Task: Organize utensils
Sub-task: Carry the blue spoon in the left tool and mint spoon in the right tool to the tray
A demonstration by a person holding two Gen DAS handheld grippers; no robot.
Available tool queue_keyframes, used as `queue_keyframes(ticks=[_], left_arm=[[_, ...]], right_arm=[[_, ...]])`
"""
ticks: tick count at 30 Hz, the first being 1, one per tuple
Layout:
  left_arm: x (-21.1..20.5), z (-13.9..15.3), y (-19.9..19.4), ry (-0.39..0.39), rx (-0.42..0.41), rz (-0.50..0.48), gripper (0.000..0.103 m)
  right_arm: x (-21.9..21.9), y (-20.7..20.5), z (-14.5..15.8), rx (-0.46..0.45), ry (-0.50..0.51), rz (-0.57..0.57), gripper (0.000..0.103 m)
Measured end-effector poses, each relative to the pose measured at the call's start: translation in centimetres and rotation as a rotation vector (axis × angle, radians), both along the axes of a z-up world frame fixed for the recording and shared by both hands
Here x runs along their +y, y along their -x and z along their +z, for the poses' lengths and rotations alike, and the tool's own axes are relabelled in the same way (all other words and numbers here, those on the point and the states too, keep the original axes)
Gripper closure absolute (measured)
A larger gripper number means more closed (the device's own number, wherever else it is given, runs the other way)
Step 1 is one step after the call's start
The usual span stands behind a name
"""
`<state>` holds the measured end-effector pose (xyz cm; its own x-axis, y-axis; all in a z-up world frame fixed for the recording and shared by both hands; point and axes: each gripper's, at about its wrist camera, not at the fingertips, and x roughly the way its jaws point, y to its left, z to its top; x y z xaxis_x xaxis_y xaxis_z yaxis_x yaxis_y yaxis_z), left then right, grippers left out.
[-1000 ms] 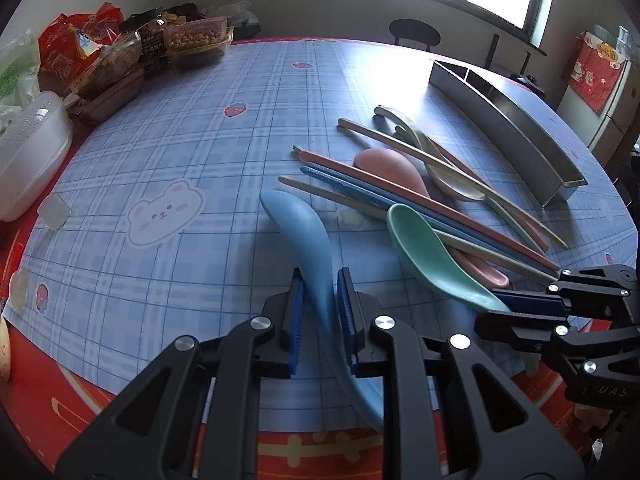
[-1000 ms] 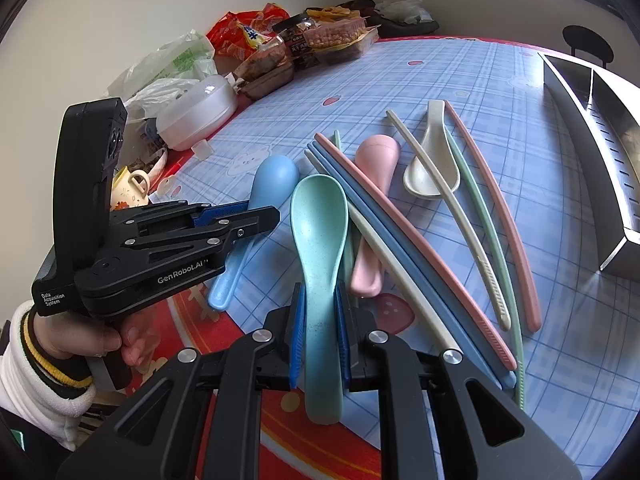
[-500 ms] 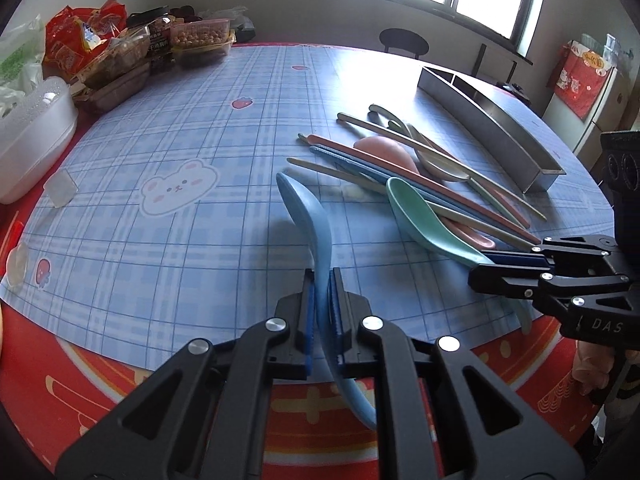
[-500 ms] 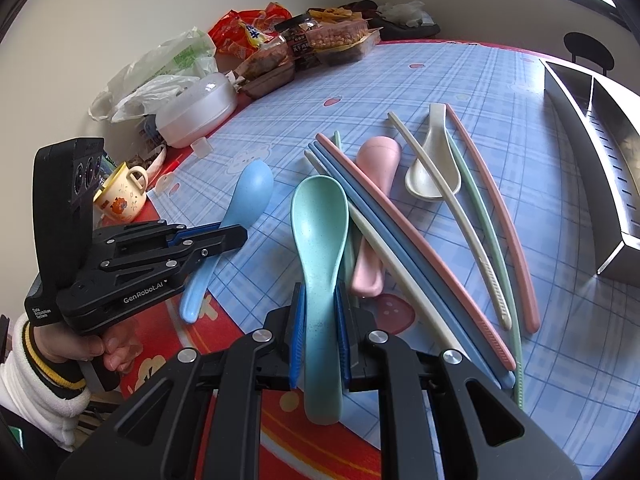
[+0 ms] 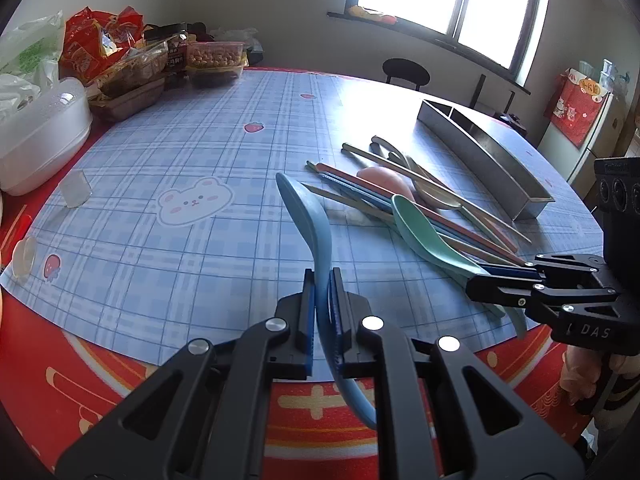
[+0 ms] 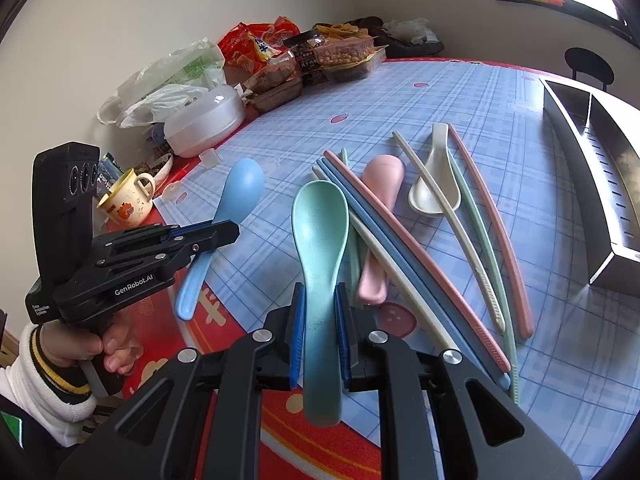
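On the blue checked table (image 5: pixel 168 152), near its front edge, both grippers are clamped on spoons. The left gripper (image 5: pixel 322 312) pinches the handle of the blue spoon (image 5: pixel 308 216), whose bowl points away toward the bear print and seems tilted up off the cloth. The right gripper (image 6: pixel 320 320) squeezes the handle of the green spoon (image 6: pixel 320 224), its bowl resting over the heap of chopsticks (image 6: pixel 404 248). Within that heap lie a pink spoon (image 6: pixel 380 200) and, further back, a cream spoon (image 6: pixel 434 188). The long metal tray (image 6: pixel 592 168), divided into compartments, stands well apart at the far right; it looks empty as far as can be seen.

The step in hand appears to be lifting each spoon clear and carrying it to the tray. To do it well, raise the green spoon straight up first, so its bowl does not drag the chopsticks beneath it. Keep both pinches firm: each handle is held near its middle with a long free end, so a spoon can swing in the pads. Move one hand at a time, since the grippers sit close together. Lower each spoon lengthwise into a compartment, bowl level, and loosen the grip only once it rests on the bottom.
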<state>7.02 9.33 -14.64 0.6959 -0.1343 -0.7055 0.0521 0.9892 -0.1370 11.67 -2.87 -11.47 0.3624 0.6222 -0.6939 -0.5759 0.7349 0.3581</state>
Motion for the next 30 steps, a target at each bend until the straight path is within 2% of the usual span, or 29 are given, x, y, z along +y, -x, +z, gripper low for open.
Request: queue_keyframes(ticks=[8,15,20,26,30], left_arm=[[0.4,0.8,0.0,0.021,-0.001,-0.002,0.092],[-0.1,4.8,0.0,0.015,-0.06,-0.023,0.092],[-1.1,7.0,-1.4,0.024,-0.079,-0.033,0.092],[-4.6,9.0,-4.8,0.018,-0.098,-0.087,0.092],[-8.1,9.6,-8.2,0.02,-0.091,-0.136,0.092]], right_arm=[[-1.1,0.0,0.4,-0.003,-0.056,-0.024,0.088],[-3.1,-0.4,1.0,0.025,-0.133,-0.053,0.088],[-5.6,-1.1,3.2,-0.047,-0.139,-0.09,0.088],[-10.8,-5.0,5.4,-0.131,-0.082,-0.237,0.088],[-13.9,-8.7,5.2,-0.126,-0.061,-0.383,0.088]])
